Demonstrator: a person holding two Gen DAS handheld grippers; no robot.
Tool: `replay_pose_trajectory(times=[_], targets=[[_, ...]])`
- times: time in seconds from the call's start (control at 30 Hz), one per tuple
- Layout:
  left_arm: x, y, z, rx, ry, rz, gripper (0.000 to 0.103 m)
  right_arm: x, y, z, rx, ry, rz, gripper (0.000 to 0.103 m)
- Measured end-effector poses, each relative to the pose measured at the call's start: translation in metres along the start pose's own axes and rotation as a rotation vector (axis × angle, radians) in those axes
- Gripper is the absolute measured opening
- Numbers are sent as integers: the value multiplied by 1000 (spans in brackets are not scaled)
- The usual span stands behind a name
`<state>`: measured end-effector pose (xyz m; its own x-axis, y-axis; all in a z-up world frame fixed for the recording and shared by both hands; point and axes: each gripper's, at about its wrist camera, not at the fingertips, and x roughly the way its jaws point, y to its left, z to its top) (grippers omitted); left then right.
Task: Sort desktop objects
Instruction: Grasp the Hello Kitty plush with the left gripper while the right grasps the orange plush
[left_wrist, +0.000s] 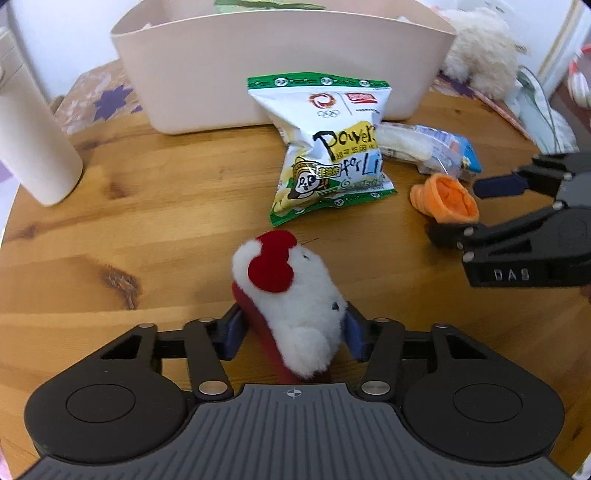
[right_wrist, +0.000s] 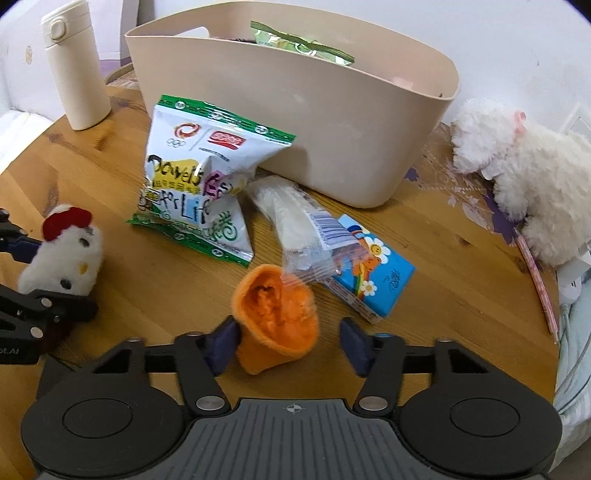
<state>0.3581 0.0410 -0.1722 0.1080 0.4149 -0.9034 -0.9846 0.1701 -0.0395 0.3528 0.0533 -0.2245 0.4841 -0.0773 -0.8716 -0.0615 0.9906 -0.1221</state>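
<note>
White plush kitten (left_wrist: 295, 314) with red bow: lying on the wooden tabletop (left_wrist: 147, 229) toward its near edge, between the 2 blue pads of the left gripper (left_wrist: 291, 332). Pads hard against both furry flanks, so pinched, by the look of it for lifting. Orange knit piece (right_wrist: 275, 317) just to the right, open mouth up, inside the right gripper (right_wrist: 288, 341): left pad touching its side, right pad clear of it with a gap showing, so jaws part-spread and not yet gripping. Beyond, toward the middle of the tabletop: green-and-white snack bag (right_wrist: 195, 192) leaning on the beige bin (right_wrist: 295, 122), clear-wrapped bread (right_wrist: 291, 218) lying across a blue tissue pack (right_wrist: 373, 273). Bin at the far edge, 1 green packet already inside, likely the sorting target. Cream flask (right_wrist: 79, 74) upright at the far-left edge; fluffy white toy (right_wrist: 517, 184) at the right edge.
</note>
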Motion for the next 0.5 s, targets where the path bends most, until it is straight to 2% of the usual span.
replay_pose_trajectory(times=[0.07,0.1,0.13,0.17,0.5], targets=[[-1,2,0,4,4,-4,47,-1,2,1,-11,0,7,36],[-1,3,-1,0,7,-5,46,-2,4,2,-20,3,7,32],[-1,4,-1,-5,10,-3,45,-2,6,2,-28,8,10,17],[-2,6,-2,-9,13,-3,44,-2,7,2,-37,13,11,12],[-22,25,-2,7,-29,0,43,-24,5,-3,-56,-24,27,9]])
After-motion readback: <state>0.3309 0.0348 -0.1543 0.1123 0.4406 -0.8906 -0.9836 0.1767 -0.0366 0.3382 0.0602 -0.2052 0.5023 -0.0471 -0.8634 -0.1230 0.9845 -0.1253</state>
